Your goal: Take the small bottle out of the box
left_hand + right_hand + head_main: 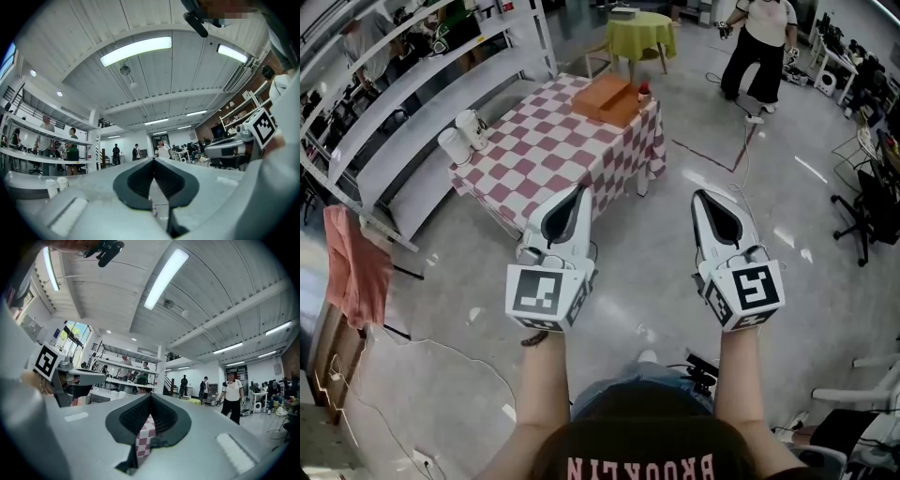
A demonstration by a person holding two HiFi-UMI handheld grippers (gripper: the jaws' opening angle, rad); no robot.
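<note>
Left gripper first: its own view has the two dark jaws pressed together at the tips, clenched on nothing at all. Right gripper, same story: jaws closed tip to tip and empty, with a sliver of checked cloth showing through the slot below them. In the head view both are held out level, side by side but well apart, marker cubes towards the person, noses aimed at the table ahead, with bare shiny floor underneath.

Moving out, the table stands just beyond the jaw tips, draped in a red-and-white checked cloth. Two white cups stand together at its left edge. At the far end lies the orange-brown box, flat on the cloth and well away from both grippers. A small red-topped item stands just beside the box's right edge, at the table's far corner. It's too small to tell whether that is the small bottle, and the box's inside can't be made out.

Further back there's a round table under a yellow-green cloth, and a person in a white top and black trousers standing at the upper right. White shelving runs down the left, with a pink cloth hanging by it.
</note>
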